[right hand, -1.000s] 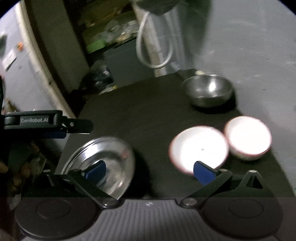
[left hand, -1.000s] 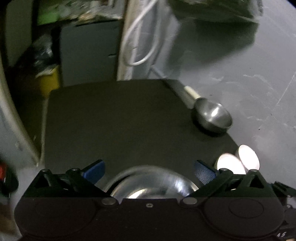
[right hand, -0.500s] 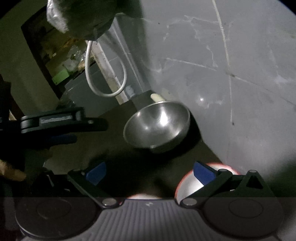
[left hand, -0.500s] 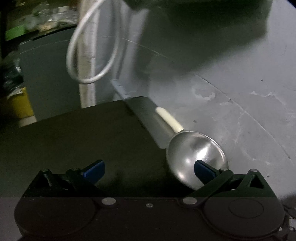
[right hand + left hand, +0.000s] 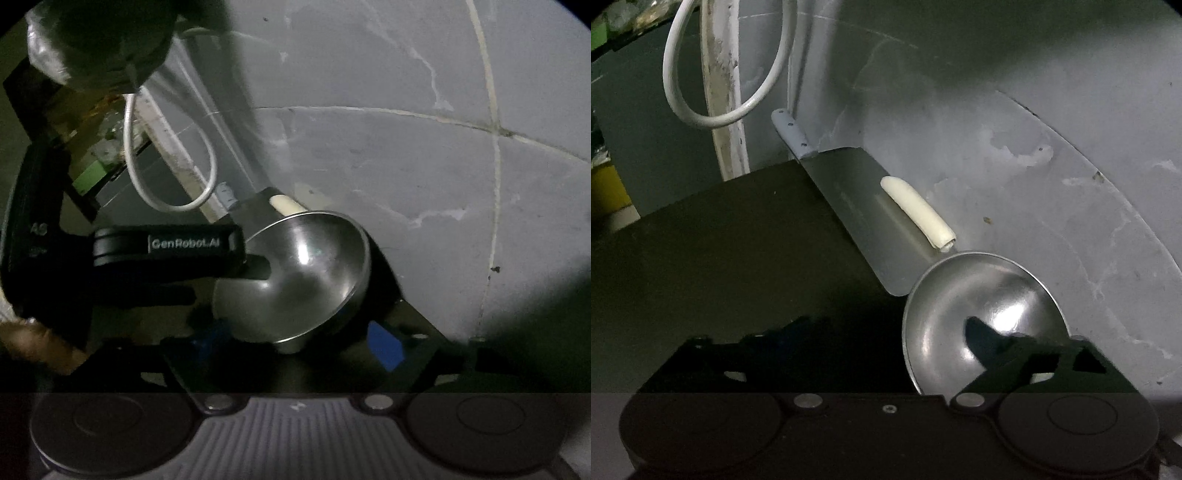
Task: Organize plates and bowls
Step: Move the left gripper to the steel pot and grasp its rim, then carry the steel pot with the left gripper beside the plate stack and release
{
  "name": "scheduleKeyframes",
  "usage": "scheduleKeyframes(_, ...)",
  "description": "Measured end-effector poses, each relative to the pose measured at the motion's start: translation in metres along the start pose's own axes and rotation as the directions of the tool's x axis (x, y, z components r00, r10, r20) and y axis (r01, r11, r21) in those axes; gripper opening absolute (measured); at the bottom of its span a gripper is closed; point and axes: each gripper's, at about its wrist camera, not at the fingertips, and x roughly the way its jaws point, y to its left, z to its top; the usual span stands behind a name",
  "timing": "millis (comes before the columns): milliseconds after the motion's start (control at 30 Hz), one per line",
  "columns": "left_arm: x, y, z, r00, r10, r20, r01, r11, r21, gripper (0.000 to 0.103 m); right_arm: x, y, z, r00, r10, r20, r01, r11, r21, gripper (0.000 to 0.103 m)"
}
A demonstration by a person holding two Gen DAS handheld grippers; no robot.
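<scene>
A steel bowl [image 5: 982,317] stands at the far right corner of the black table [image 5: 720,251], close to the grey wall. My left gripper [image 5: 886,332] is open and straddles the bowl's left rim: its right finger [image 5: 986,339] is inside the bowl, its left finger stays outside over the table. In the right wrist view the same bowl [image 5: 306,273] sits ahead, with the left gripper's finger [image 5: 258,267] dipping over its rim. My right gripper [image 5: 299,343] is open and empty, just in front of the bowl.
A cream roll [image 5: 919,214] lies on a grey ledge [image 5: 864,221] behind the bowl. A white cable loop [image 5: 724,74] hangs by a pipe at the back. The grey wall [image 5: 406,155] closes off the right side.
Both grippers moved forward and right toward the steel bowl. The left gripper's right finger is now inside the bowl. The white bowls and steel plate have dropped out of view.
</scene>
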Motion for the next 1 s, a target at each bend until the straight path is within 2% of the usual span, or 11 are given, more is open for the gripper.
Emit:
scheduleKeyframes(33, 0.002, 0.002, 0.001, 1.000, -0.012, -0.004, 0.012, 1.000, -0.009, 0.073, 0.002, -0.001, 0.000, 1.000, -0.006, 0.000, 0.006, 1.000, 0.002, 0.077)
scheduleKeyframes(100, 0.004, 0.003, 0.000, 0.999, -0.034, -0.013, 0.034, 0.999, -0.028, 0.048, 0.006, -0.001, 0.000, 1.000, -0.011, 0.002, 0.011, 1.000, -0.001, 0.073)
scheduleKeyframes(133, 0.005, 0.004, -0.002, 0.999, -0.044, -0.018, 0.044, 0.998, -0.038, 0.031, 0.007, -0.001, 0.000, 1.000, -0.017, -0.001, 0.017, 1.000, -0.007, 0.065)
scheduleKeyframes(167, 0.006, 0.005, -0.004, 0.998, -0.056, -0.025, 0.055, 0.997, -0.047, 0.021, 0.008, -0.001, 0.000, 1.000, -0.022, -0.004, 0.022, 1.000, -0.010, 0.058)
scheduleKeyframes(200, 0.006, 0.006, -0.007, 0.997, -0.075, -0.026, 0.073, 0.996, -0.060, 0.018, 0.009, -0.001, 0.000, 1.000, -0.025, -0.003, 0.025, 1.000, -0.011, 0.055)
scheduleKeyframes(367, -0.015, 0.011, -0.024, 0.995, -0.097, 0.028, 0.099, 0.992, -0.077, 0.013, -0.002, 0.000, -0.003, 0.999, -0.037, 0.002, 0.037, 0.999, -0.032, 0.037)
scheduleKeyframes(500, -0.060, 0.012, -0.040, 0.988, -0.107, 0.112, 0.113, 0.992, -0.053, 0.013, -0.036, 0.016, -0.013, 0.998, -0.002, 0.063, 0.008, 0.996, -0.089, 0.035)
scheduleKeyframes(667, -0.136, 0.013, -0.072, 0.964, -0.119, 0.239, 0.132, 0.991, -0.038, 0.013, -0.096, 0.044, -0.034, 0.989, 0.055, 0.136, -0.031, 0.984, -0.173, 0.033)
scheduleKeyframes(800, -0.197, 0.011, -0.109, 0.940, -0.127, 0.315, 0.136, 0.991, -0.008, 0.013, -0.149, 0.065, -0.059, 0.981, 0.098, 0.166, -0.053, 0.965, -0.255, 0.031)
scheduleKeyframes(900, -0.239, 0.009, -0.148, 0.928, -0.152, 0.341, 0.160, 0.987, 0.004, 0.013, -0.187, 0.076, -0.082, 0.984, 0.108, 0.140, -0.062, 0.952, -0.300, 0.030)
scheduleKeyframes(1000, -0.272, 0.005, -0.189, 0.926, -0.170, 0.337, 0.171, 0.985, 0.028, 0.013, -0.222, 0.081, -0.113, 0.990, 0.106, 0.090, -0.068, 0.934, -0.352, 0.030)
